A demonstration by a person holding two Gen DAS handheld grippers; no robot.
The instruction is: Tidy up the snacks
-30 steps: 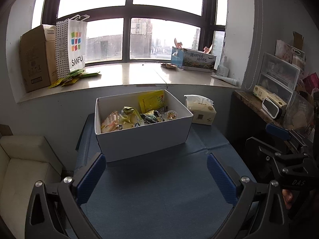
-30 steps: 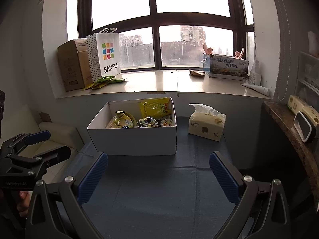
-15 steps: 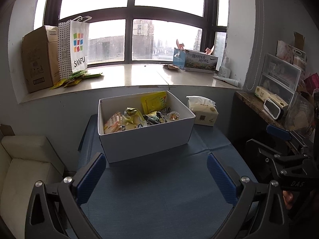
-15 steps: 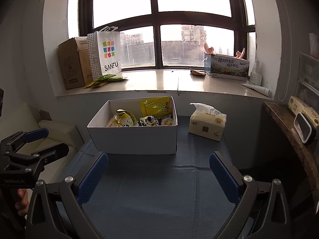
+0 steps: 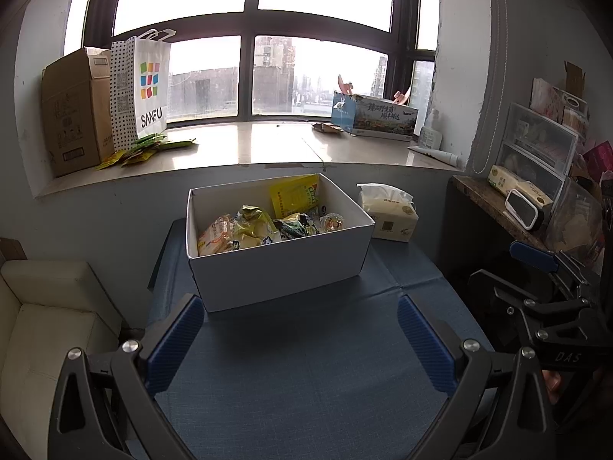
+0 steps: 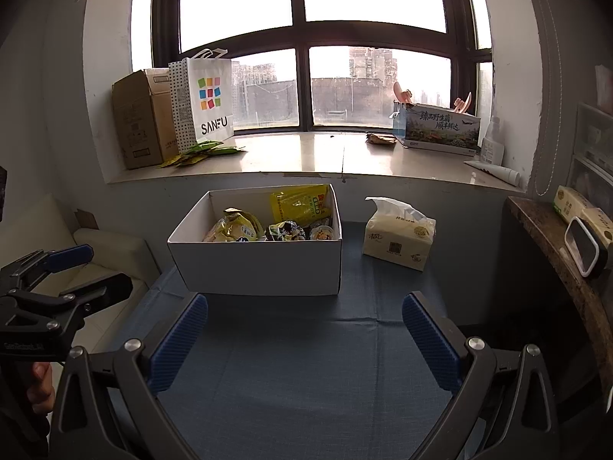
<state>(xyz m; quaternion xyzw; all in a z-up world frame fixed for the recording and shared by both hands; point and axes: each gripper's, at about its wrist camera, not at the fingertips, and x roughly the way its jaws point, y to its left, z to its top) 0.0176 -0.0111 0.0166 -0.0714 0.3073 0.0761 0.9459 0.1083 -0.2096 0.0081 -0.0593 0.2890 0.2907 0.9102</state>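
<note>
A white cardboard box [image 5: 276,272] [image 6: 260,266] stands at the far side of a blue-covered table [image 5: 302,368] [image 6: 306,364]. Inside lie several snack packets: a yellow pouch [image 5: 294,196] [image 6: 300,203] against the back wall, yellow-green wrapped snacks [image 5: 251,226] [image 6: 237,228] and a small jelly cup [image 5: 332,223] [image 6: 321,234]. My left gripper [image 5: 300,339] hovers open in front of the box with nothing between its fingers. My right gripper [image 6: 304,335] is open and empty too, a little short of the box. Each gripper shows at the edge of the other's view.
A tissue pack [image 5: 387,212] [image 6: 398,235] sits right of the box. The windowsill [image 6: 325,157] carries a brown carton [image 5: 72,111], a SANFU paper bag [image 5: 147,88], green sachets [image 5: 145,149] and a printed box [image 5: 377,117]. A cream seat [image 5: 42,329] is left; a cluttered shelf [image 5: 509,207] right.
Both grippers have drifted slightly toward the box, which sits a bit larger and lower in both views. Their jaws remain wide and empty.
</note>
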